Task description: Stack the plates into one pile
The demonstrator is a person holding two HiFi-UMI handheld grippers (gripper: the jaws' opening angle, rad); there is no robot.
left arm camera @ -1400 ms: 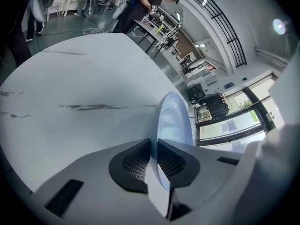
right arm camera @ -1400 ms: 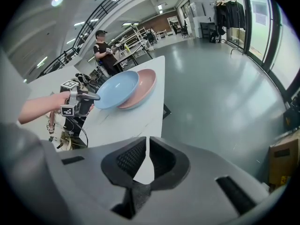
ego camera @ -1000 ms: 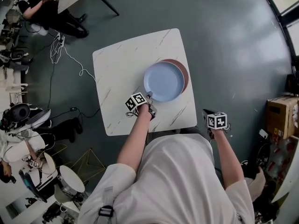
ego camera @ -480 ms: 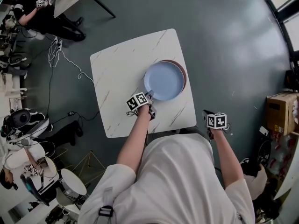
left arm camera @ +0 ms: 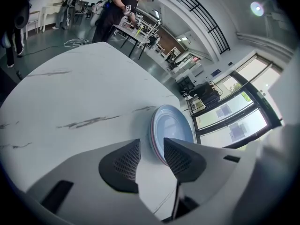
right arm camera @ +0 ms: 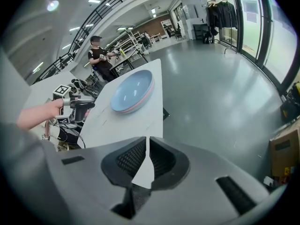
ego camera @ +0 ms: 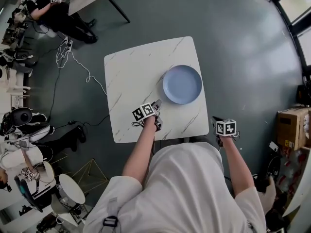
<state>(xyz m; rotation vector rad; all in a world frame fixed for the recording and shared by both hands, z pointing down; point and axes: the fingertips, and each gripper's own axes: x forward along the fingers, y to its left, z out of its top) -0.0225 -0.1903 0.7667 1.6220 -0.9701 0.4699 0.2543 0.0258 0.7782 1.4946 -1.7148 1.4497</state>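
A light blue plate (ego camera: 182, 84) lies on the right half of the white marble table (ego camera: 131, 76). In the left gripper view a pink rim shows under the blue plate (left arm camera: 172, 129), so it rests on a second plate. My left gripper (ego camera: 156, 104) is just short of the pile's near-left rim. Its jaws have just been opening and stand open (left arm camera: 151, 146) with nothing between the pads; the rim shows beyond the gap. My right gripper (ego camera: 215, 121) hangs off the table's front right corner, shut (right arm camera: 148, 142) and empty. The right gripper view shows the pile (right arm camera: 132, 92) from the side.
The table's front edge (ego camera: 160, 135) runs just under my left hand. Grey floor surrounds the table. A white cable (ego camera: 80, 64) trails on the floor at the left. People work at other tables at the back left (ego camera: 53, 8). A cardboard box (ego camera: 293, 123) stands at the far right.
The brown-pink plate that stuck out to the right of the blue plate is now fully covered by it. My left gripper has drawn back from the rim. The right gripper has stayed put.
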